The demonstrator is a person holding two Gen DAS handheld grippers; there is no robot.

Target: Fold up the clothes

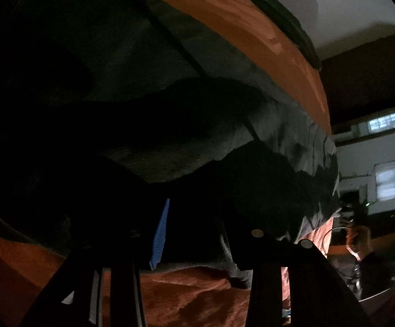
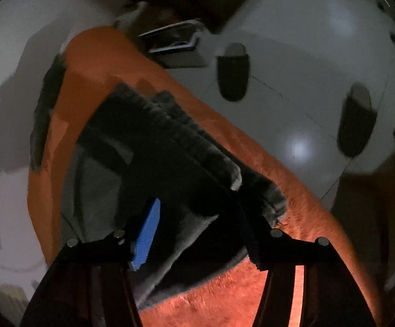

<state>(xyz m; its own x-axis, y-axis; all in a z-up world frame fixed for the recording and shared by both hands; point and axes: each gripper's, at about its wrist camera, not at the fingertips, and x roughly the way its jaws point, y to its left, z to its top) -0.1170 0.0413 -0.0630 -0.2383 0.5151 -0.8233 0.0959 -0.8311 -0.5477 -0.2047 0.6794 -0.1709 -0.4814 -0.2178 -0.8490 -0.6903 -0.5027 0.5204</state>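
Note:
A dark grey garment (image 1: pixel 148 81) lies on an orange blanket (image 1: pixel 197 291). In the left wrist view its near edge is bunched between the fingers of my left gripper (image 1: pixel 194 234), whose jaws stand open around the cloth; the blue pad (image 1: pixel 159 237) shows on the left finger. In the right wrist view the same garment (image 2: pixel 153 147), with ribbed hems, lies folded over, and its near fold sits between the open jaws of my right gripper (image 2: pixel 197 234), blue pad (image 2: pixel 145 237) on the left finger. Whether either gripper pinches the cloth is hidden in shadow.
The orange blanket (image 2: pixel 252 299) covers a bed. Another dark cloth (image 1: pixel 282 19) lies at its far edge. On the pale floor are two dark slippers (image 2: pixel 232 73) (image 2: pixel 356 125) and a box (image 2: pixel 175 43). Windows (image 1: pixel 393 182) show at right.

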